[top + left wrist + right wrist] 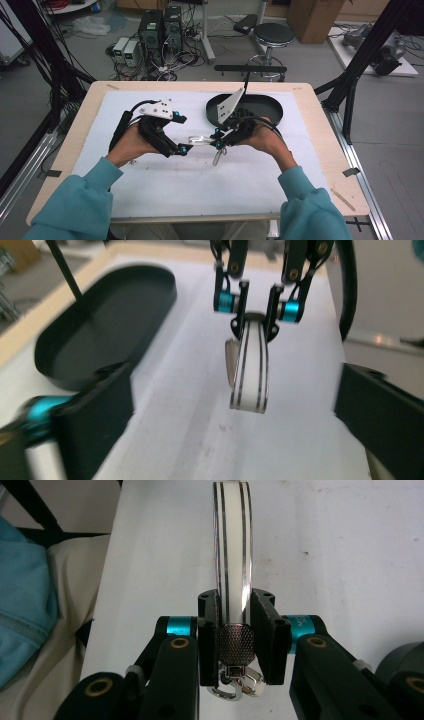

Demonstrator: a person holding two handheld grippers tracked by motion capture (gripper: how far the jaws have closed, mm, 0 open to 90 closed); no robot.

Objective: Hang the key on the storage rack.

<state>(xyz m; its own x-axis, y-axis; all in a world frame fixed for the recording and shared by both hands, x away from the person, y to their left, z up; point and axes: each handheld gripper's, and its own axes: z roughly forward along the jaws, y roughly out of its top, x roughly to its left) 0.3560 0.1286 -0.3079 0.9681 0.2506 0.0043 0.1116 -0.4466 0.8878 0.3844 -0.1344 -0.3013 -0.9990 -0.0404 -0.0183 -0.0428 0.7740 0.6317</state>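
Between right gripper fingers: striped band, clamped (possibly watch strap).

Black stool, computer towers and cardboard box beyond the table.

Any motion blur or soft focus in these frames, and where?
Left gripper view: its own jaws at the bottom corners are smeared, the black tray soft, the striped strap fairly crisp. Right gripper view: sharp on the strap and right gripper. High view: even light, no obvious blur.
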